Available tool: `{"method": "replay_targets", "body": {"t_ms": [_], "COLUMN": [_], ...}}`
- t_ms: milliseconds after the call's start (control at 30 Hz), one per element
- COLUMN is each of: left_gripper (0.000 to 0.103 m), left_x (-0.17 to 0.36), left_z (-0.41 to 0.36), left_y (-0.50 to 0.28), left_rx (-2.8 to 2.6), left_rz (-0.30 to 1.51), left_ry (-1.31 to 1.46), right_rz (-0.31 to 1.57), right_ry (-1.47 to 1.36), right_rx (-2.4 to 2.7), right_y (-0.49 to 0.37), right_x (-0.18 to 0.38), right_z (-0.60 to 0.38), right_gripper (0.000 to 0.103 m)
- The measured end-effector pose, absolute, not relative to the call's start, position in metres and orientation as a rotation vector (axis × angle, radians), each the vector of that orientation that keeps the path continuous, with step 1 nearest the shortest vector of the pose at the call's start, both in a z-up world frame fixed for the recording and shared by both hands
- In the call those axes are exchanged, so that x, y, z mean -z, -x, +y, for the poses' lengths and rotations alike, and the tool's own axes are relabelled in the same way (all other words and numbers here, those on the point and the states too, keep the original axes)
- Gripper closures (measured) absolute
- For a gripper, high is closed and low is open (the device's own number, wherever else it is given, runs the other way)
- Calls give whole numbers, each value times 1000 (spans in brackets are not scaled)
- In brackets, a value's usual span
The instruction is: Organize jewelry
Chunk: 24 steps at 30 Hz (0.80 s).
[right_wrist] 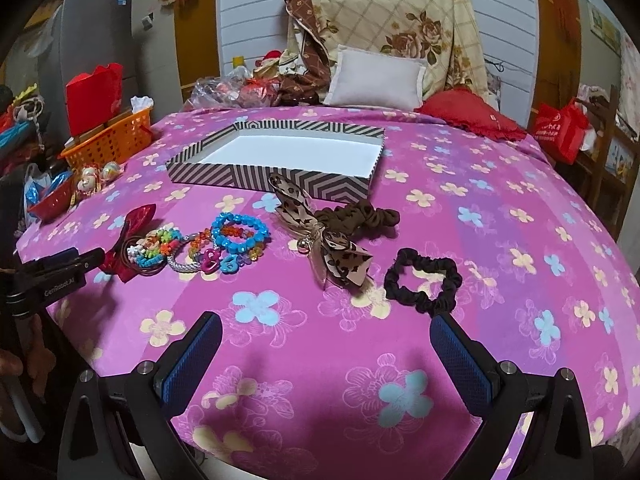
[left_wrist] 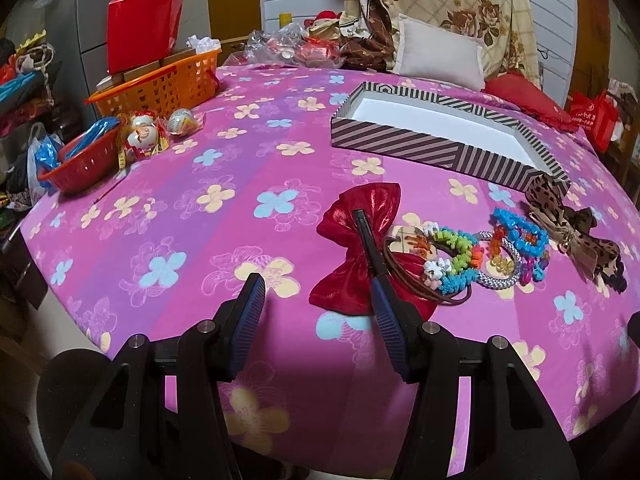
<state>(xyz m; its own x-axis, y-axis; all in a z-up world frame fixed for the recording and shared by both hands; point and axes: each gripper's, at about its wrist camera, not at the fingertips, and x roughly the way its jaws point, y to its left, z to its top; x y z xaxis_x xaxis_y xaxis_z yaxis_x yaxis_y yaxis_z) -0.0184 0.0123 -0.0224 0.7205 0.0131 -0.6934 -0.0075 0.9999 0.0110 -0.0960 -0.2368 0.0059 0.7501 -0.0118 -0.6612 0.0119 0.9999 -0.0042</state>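
Left wrist: red bow (left_wrist: 360, 248) beside bracelets (left_wrist: 480, 256)

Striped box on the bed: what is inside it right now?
The striped box shows only a bare white floor, no jewelry. Its near wall hides the front strip of the floor, so something small and flat lying there cannot be ruled out.

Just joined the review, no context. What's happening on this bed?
A person holds a two-finger gripper in each hand over a pink flowered bedspread. Both the left gripper and right gripper are open and hold nothing. Hair accessories and bracelets lie loose: a red bow, a beaded bracelet pile, a leopard-print bow, a brown scrunchie and a black scrunchie. The striped box behind them looks empty, so sorting has not visibly begun.
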Motion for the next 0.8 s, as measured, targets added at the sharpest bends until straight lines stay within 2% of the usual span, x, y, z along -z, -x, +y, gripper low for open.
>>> {"method": "replay_targets", "body": {"t_ms": [800], "left_gripper": [48], "left_x": [20], "left_z": [7], "left_y": [21], "left_rx": [-19], "left_rz": [739], "left_ry": [-38], "right_rz": [746], "right_ry": [-9], "right_rx": [25], "right_y": [93], "right_x": [-3], "right_z": [-240], "right_gripper": [0]}}
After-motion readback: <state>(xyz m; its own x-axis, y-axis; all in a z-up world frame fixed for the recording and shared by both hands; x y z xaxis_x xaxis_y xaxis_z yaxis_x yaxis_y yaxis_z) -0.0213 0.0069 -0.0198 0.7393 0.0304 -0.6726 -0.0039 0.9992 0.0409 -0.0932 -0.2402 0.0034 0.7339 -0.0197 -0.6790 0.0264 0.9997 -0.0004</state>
